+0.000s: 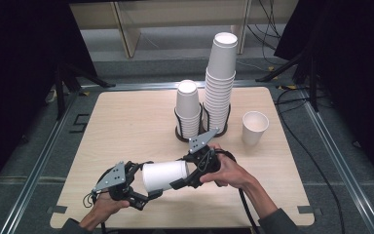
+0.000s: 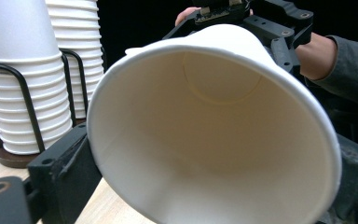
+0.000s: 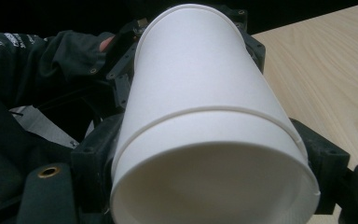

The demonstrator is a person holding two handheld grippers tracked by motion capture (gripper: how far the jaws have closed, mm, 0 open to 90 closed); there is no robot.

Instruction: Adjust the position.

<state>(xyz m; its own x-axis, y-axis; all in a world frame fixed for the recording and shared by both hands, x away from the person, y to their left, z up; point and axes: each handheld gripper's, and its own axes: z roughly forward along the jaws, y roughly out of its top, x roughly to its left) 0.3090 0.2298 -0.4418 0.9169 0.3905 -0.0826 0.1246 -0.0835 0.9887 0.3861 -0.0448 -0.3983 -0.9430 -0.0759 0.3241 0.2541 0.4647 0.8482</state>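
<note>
High view puts the paper cup (image 1: 164, 175) level between my claws, the right claw (image 1: 181, 171) clenched on its base and the left claw (image 1: 143, 181) around its rim, grip unclear, so I pull straight and gently, never crushing.

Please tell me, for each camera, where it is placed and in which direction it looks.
High view: above the person's side, looking forward and down on the table; shows both forearms, left gripper and right gripper.
Left gripper view: rides the left gripper, looks into the paper cup; one own jaw lower left.
Right gripper view: rides the right gripper, looks along the cup's outside; own jaws flank it.
Shared: high and left gripper views show the cup stacks.
</note>
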